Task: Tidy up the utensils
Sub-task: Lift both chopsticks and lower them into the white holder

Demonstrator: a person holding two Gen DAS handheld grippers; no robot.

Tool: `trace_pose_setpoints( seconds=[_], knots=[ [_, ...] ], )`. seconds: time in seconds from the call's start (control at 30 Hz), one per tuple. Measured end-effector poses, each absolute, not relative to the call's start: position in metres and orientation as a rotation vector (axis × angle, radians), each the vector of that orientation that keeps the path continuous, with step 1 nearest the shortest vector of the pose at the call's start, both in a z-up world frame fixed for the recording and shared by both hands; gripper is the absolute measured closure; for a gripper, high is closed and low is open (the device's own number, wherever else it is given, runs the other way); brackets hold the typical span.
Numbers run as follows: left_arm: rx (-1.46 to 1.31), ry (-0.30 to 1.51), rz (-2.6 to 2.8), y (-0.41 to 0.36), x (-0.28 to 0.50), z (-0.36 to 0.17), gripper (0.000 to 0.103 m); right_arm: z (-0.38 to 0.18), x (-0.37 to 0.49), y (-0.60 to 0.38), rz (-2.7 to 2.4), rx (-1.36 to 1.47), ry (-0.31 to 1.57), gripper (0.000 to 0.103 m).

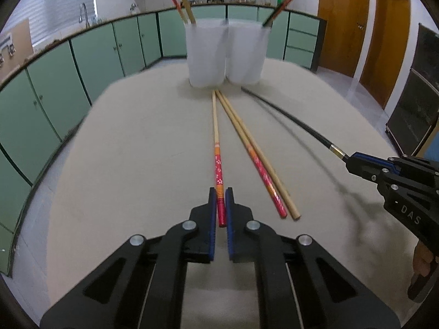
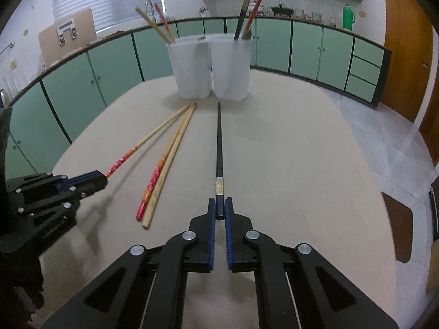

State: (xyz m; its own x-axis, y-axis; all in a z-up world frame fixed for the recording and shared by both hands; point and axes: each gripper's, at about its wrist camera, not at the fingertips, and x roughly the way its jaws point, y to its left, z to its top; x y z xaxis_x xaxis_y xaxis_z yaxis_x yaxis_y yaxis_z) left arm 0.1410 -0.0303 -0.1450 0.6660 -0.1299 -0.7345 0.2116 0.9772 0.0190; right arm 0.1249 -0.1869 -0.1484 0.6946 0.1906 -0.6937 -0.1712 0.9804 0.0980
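Note:
My left gripper (image 1: 221,196) is shut on the red patterned end of a bamboo chopstick (image 1: 216,148), which points at two white cups (image 1: 207,52). My right gripper (image 2: 220,205) is shut on the end of a black chopstick (image 2: 219,142); it also shows in the left wrist view (image 1: 290,120). Two more chopsticks, one red-ended (image 1: 263,175) and one plain wood (image 1: 277,183), lie on the beige table (image 1: 137,150) between the held ones. The left cup (image 2: 189,68) holds a red-ended and a wooden chopstick. The right cup (image 2: 231,68) holds a black and a red one.
Green kitchen cabinets (image 1: 82,63) ring the table on the left and far sides. Wooden doors (image 1: 343,22) stand at the far right. The right gripper's body (image 1: 397,186) sits at the table's right side in the left wrist view.

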Motion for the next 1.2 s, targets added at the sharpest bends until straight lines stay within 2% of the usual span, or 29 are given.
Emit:
trace_pose_setpoints(
  seconds=[0.57, 1.2],
  knots=[
    [0.082, 0.547, -0.224, -0.016, 0.137, -0.035, 0.098, -0.05, 0.127, -0.202, 0.255, 0.051, 0.583, 0.097],
    [0.075, 0.41, -0.293, -0.021, 0.173, 0.031, 0.098, 0.047, 0.176, -0.194, 0.355, -0.023, 0.479, 0.097]
  ],
)
